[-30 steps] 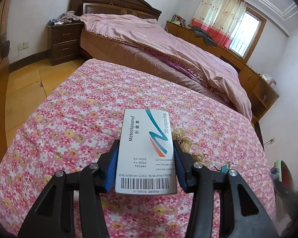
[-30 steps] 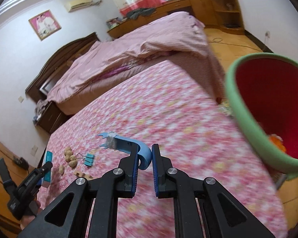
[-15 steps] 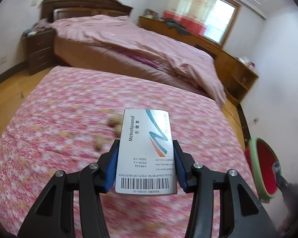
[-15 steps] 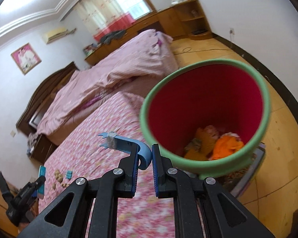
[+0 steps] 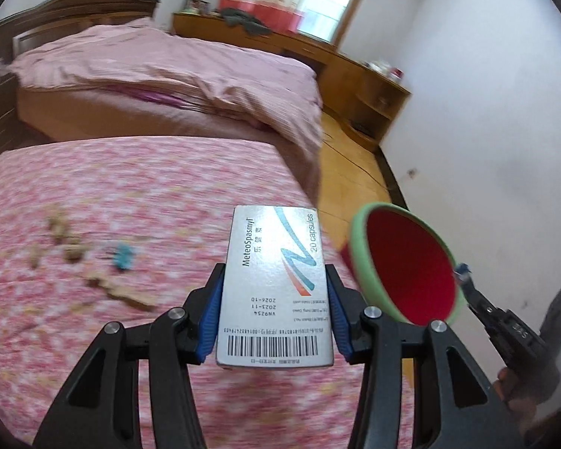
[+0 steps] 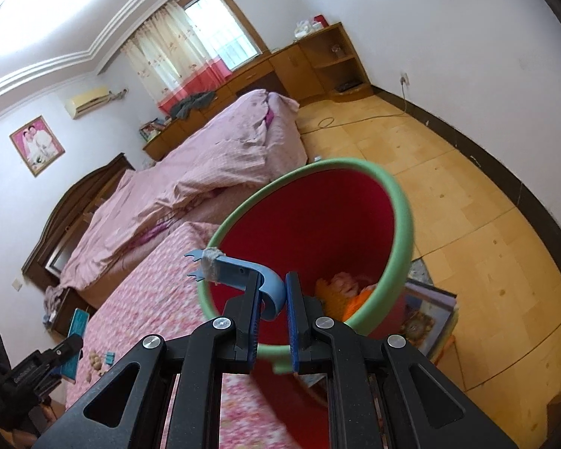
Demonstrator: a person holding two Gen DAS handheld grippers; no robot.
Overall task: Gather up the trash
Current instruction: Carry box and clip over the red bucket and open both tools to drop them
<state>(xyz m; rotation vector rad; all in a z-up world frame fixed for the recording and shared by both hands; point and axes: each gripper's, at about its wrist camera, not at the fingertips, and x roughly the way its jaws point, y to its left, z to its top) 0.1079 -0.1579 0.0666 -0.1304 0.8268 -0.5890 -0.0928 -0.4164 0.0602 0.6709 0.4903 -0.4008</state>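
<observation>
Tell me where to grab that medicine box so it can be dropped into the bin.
Grip the medicine box across its two long narrow edges near the barcode end, coming from behind that end, as the left gripper does now. It is flat, with parallel edges that suit the pads, and its free end points toward the bin.

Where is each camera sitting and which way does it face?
Left wrist: on the left gripper, looking down its fingers over the medicine box to the floral bed; the right gripper shows.
Right wrist: on the right gripper, holding a blue clip, facing the bin.
Shared: bin, bed, both grippers.
</observation>
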